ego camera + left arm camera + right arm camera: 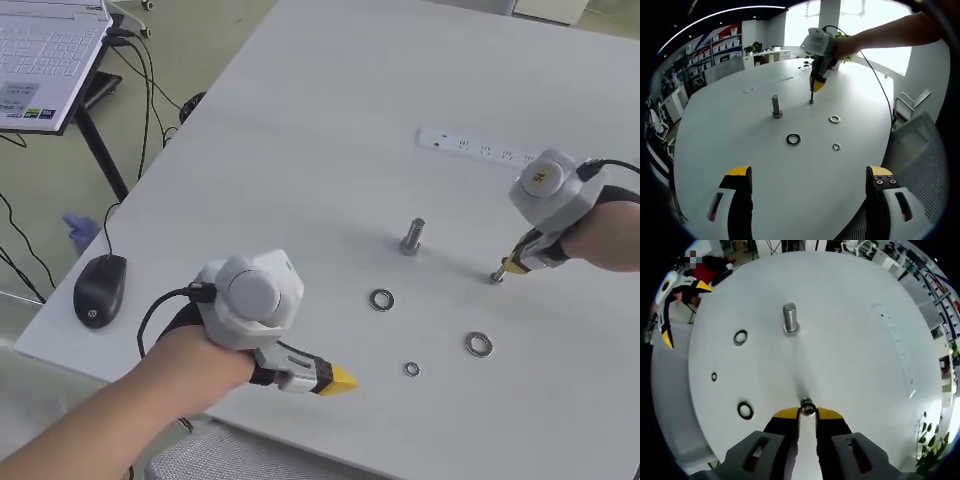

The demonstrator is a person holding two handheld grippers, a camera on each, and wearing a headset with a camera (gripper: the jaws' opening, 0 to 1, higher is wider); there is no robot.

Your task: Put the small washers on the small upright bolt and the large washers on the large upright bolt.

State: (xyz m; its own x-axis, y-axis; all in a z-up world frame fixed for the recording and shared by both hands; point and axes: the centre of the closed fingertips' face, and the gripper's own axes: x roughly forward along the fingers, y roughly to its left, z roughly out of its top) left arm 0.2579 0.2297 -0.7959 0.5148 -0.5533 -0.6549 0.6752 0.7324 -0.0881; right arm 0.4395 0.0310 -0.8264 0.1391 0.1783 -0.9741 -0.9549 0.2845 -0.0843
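The small upright bolt [497,275] stands at the table's right, and my right gripper [515,265] is at its top. In the right gripper view the jaws stand close together on a small washer [807,406] that sits over the small bolt's tip. The large upright bolt [412,237] [789,318] stands bare further left. Two large washers [381,299] [479,344] and a small washer [411,369] lie flat on the table. My left gripper [338,380] [809,172] hovers open and holds nothing near the front edge, short of the washers.
A white power strip [480,148] lies behind the bolts. A black mouse [100,288] sits at the table's left edge [60,320]. A laptop [45,60] is on a side stand beyond it. A mesh chair [920,145] stands by the table.
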